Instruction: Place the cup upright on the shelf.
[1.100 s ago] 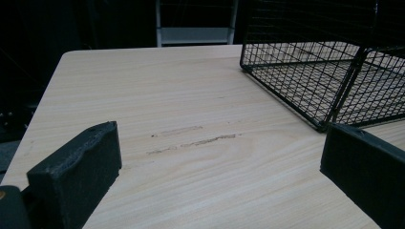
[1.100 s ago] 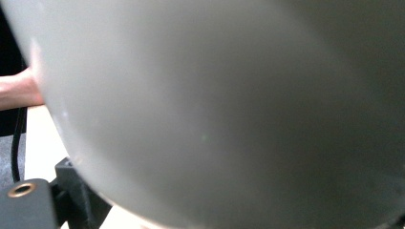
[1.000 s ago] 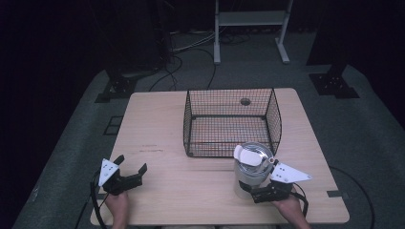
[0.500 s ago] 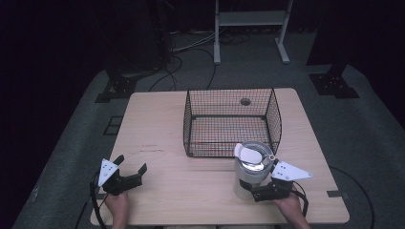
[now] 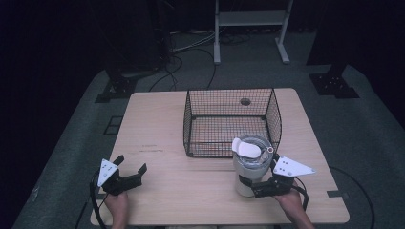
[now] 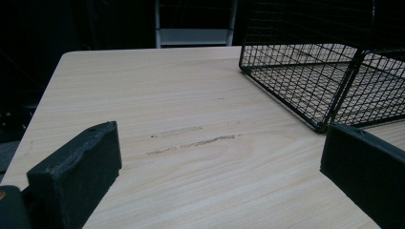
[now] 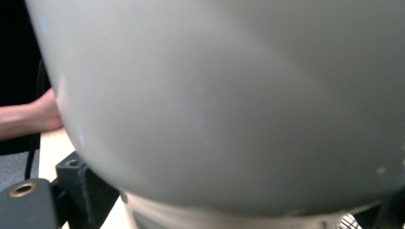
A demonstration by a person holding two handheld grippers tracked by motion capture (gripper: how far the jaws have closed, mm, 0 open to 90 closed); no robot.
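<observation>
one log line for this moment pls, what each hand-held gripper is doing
right hand-held gripper: shut on white container, near wire basket front | left hand-held gripper: open, holding nothing, over table

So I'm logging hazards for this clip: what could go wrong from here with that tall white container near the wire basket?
1. The right gripper grips the tall white lidded container low on its body, so it may tip.
2. The black wire basket stands just behind; lifted too low, the container could strike its near rim.
3. The left gripper sits open and far off on the light wooden table, giving no support.
</observation>
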